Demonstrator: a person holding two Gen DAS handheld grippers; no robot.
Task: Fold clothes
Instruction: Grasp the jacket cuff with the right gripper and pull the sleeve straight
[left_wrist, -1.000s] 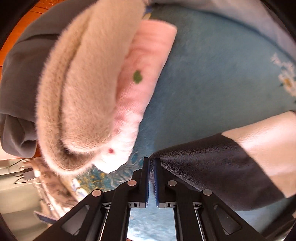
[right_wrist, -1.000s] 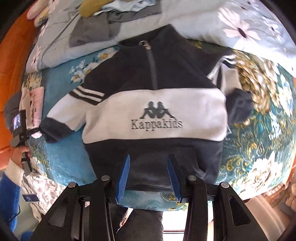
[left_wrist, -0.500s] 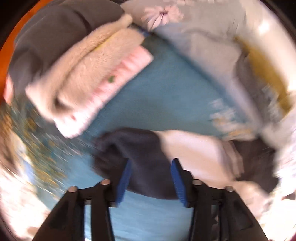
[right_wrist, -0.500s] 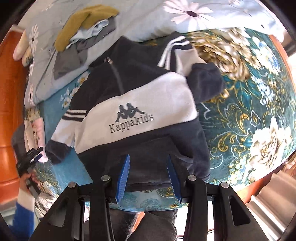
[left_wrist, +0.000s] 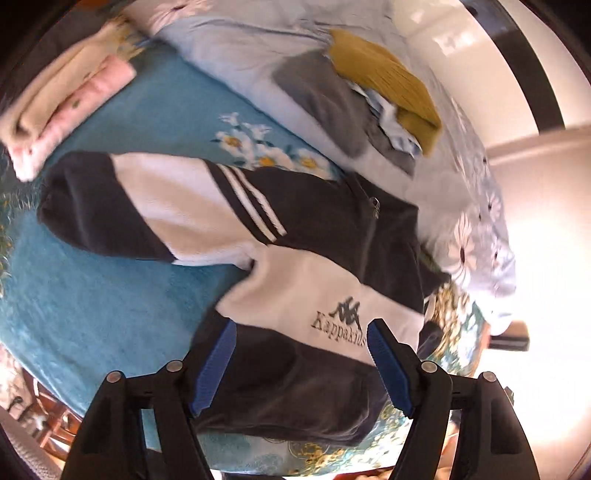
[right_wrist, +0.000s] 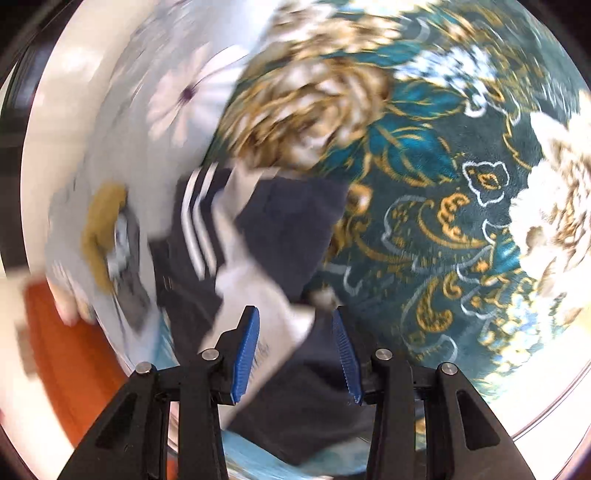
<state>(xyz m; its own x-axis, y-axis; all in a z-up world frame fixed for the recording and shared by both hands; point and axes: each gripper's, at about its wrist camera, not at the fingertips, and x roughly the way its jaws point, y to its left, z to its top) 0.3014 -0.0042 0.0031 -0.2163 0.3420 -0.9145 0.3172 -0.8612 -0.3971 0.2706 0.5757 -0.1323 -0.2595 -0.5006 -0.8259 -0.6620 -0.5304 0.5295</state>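
A navy and white zip-neck sweater (left_wrist: 314, 236) with a printed logo lies front up on the teal bedspread (left_wrist: 92, 302). One sleeve (left_wrist: 147, 206) stretches out to the left, its dark cuff lying free. My left gripper (left_wrist: 299, 354) hovers over the sweater's lower body; its jaws are opening and nothing is pressed between them. In the blurred right wrist view the sweater (right_wrist: 258, 295) lies below my right gripper (right_wrist: 295, 350), whose blue pads stand apart and grip nothing. The other sleeve (right_wrist: 291, 221) is bent back beside the body.
A folded stack of beige and pink clothes (left_wrist: 66, 107) sits at the far left. Loose mustard and grey garments (left_wrist: 369, 99) lie on a pale blue flowered duvet (left_wrist: 240, 44) behind the sweater. Patterned teal and gold bedspread (right_wrist: 443, 184) spreads to the right; an orange wooden bed edge (right_wrist: 66, 350) is nearby.
My left gripper let go of the dark sleeve cuff, opened, rose and swung right over the sweater's body. My right gripper swung and rolled toward the bent sleeve, jaws unchanged.
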